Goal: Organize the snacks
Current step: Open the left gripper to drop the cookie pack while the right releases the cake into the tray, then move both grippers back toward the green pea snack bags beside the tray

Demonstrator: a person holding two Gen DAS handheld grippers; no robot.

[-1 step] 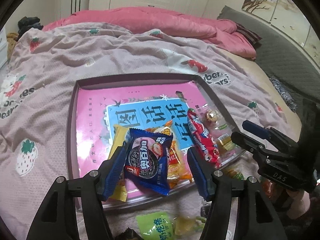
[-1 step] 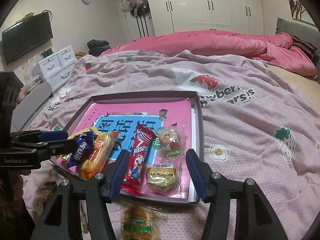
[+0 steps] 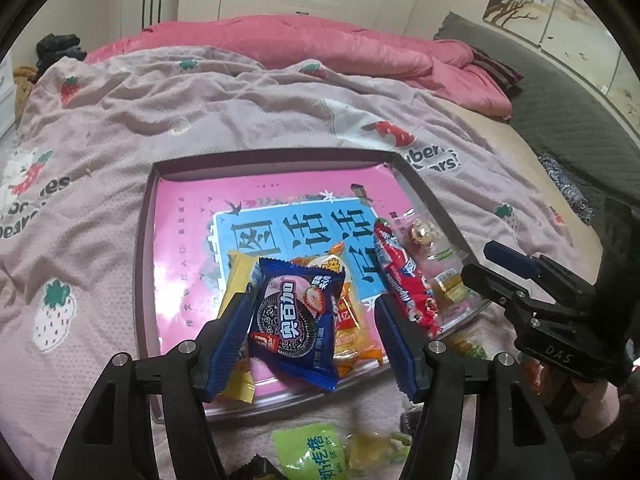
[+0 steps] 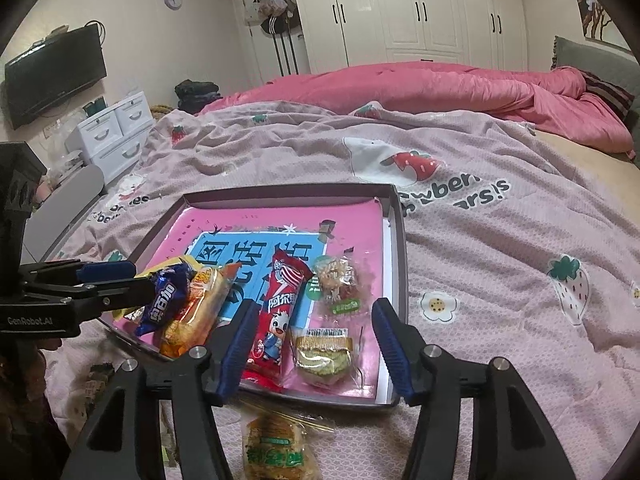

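A shallow tray (image 3: 143, 240) with a pink and blue picture on its floor lies on the bedspread. Near its front edge a blue Oreo packet (image 3: 296, 320) rests on a yellow packet (image 3: 236, 276) and an orange one (image 3: 348, 320). My left gripper (image 3: 314, 300) straddles the blue packet, jaws opening, neither pad pressing on it. In the right wrist view a clear-wrapped green pastry (image 4: 324, 356) lies flat in the tray (image 4: 397, 240) between the opening jaws of my right gripper (image 4: 316, 304), untouched. A red packet (image 4: 278, 312) lies beside the pastry.
A green packet (image 3: 312, 452) and a wrapped pastry (image 4: 276, 448) lie on the bedspread just in front of the tray. A clear bag of sweets (image 4: 336, 280) sits in the tray. A pink quilt (image 4: 440, 88) is bunched at the bed's far side; white drawers (image 4: 116, 132) stand left.
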